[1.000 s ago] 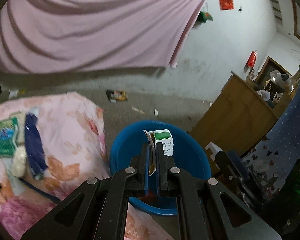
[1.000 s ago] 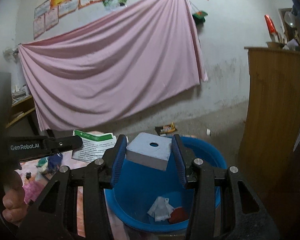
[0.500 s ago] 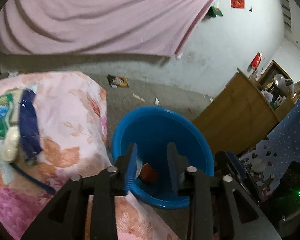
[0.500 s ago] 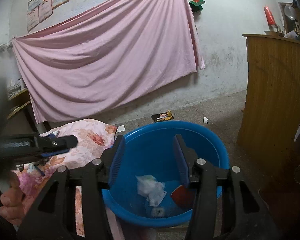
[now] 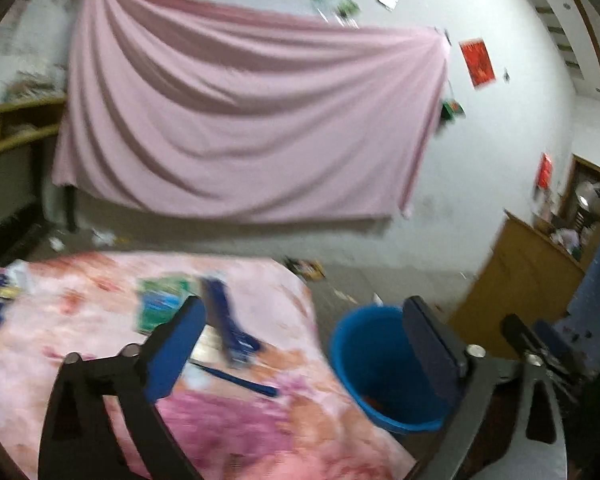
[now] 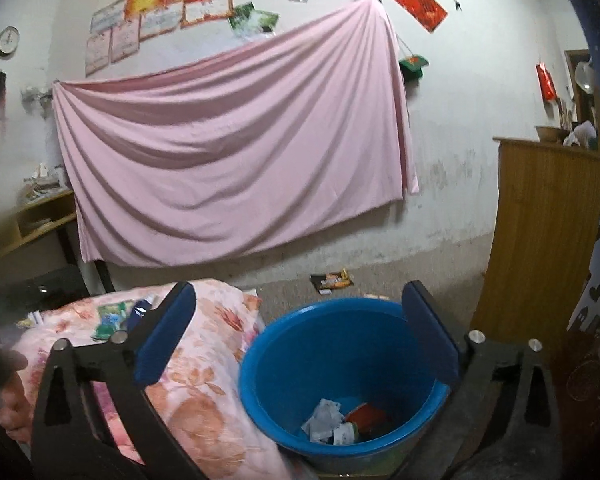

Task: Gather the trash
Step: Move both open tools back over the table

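Blue tub (image 6: 284, 356) holds scraps (image 6: 328, 426), right view only | left claw (image 5: 300, 344) released | right claw (image 6: 300, 332) released

My left gripper (image 5: 300, 336) and right gripper (image 6: 300, 320) look alike: black triangular frames with cut-out windows, silver round screws at the joints, and flat fingers (image 6: 164, 336) faced with blue pads. Bare skin of my hand (image 6: 12, 400) shows at the edge.

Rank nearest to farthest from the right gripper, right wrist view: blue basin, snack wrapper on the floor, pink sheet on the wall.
From the right gripper:
1. Blue basin, just below, between the open fingers.
2. Snack wrapper, on the floor beyond the basin.
3. Pink sheet, on the back wall.
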Demonstrator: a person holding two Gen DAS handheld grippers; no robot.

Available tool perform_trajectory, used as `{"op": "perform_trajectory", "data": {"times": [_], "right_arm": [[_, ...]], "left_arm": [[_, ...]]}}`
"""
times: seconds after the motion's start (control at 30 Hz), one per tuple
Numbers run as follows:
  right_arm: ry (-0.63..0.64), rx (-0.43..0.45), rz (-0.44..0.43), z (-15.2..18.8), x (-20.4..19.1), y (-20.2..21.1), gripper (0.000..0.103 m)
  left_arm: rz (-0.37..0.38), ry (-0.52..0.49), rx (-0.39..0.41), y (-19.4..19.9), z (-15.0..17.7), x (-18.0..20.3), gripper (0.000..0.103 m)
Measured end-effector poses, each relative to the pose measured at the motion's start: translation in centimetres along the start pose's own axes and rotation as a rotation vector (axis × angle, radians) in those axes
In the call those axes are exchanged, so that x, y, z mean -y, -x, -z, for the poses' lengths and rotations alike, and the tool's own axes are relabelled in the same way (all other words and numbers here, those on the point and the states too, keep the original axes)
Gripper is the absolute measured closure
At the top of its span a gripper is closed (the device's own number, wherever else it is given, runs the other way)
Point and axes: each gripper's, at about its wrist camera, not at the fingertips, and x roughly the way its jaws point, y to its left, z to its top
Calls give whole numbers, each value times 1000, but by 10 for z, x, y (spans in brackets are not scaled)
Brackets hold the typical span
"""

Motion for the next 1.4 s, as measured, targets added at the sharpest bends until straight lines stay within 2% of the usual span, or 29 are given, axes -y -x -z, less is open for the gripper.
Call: {"op": "perform_trajectory", "data": {"times": [0.27,0.53,0.73,0.83,0.97,1.4], "right_arm": [[22,81,-49,-2,-38,34,0],[69,169,-114,1,-83,61,0],[114,231,-165,8,-112,76,0],[134,236,-186,13,-124,77,0],[174,198,-202,23,-138,68,0],[258,52,-209,55,-164,38,0]], "left_arm": [[-133,-13,163,70,5,-39,3],[-210,-22,240,124,15,-77,3],[-254,-36,279,148,23,-95,3],[-271,-40,279,155,31,-105,3],[-292,-49,263,156,41,-116,3],[-295,-90,170,124,59,-139,3]]}}
